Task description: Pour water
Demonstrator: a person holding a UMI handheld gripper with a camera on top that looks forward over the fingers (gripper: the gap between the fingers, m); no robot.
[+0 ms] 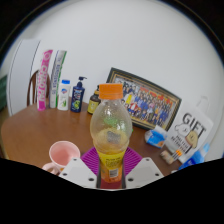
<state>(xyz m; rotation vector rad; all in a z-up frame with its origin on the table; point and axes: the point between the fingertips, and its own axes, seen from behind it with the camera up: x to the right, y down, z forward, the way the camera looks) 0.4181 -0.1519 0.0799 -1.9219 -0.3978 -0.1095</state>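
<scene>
A brown wooden table (40,130) carries a pink cup (62,154) and a framed photo (145,100).

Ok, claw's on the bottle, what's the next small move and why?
Probably carry the bottle left toward the pink cup before any tilting. The claw appears shut on the bottle, which stands upright with its orange cap on, and the cup sits off to the left, not under the mouth. The cap looks likely to need removing before pouring.
</scene>
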